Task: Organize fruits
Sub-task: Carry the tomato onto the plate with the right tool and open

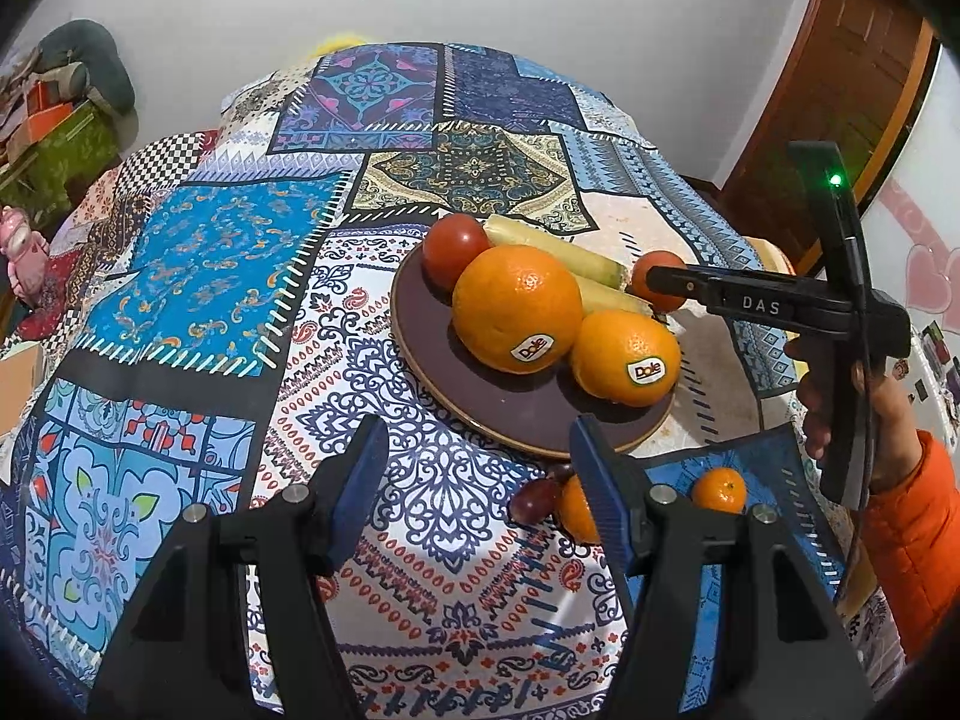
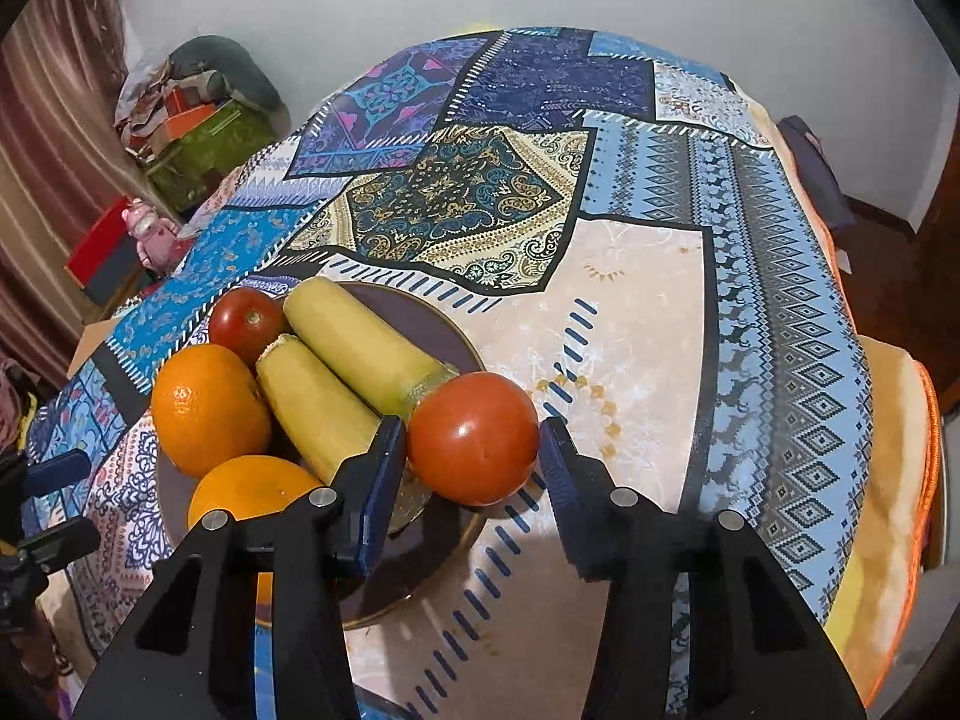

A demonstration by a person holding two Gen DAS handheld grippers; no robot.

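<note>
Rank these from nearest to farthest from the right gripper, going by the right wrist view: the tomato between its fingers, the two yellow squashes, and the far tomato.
1. Near tomato: between the right gripper fingers, at the plate's right edge.
2. Two yellow squashes: just behind it, left of centre, side by side.
3. Far tomato: at the plate's back left.

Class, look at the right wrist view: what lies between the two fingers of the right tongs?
A red tomato sits between the right tongs' open fingers, at the plate's near edge. Small gaps show on both sides.
</note>
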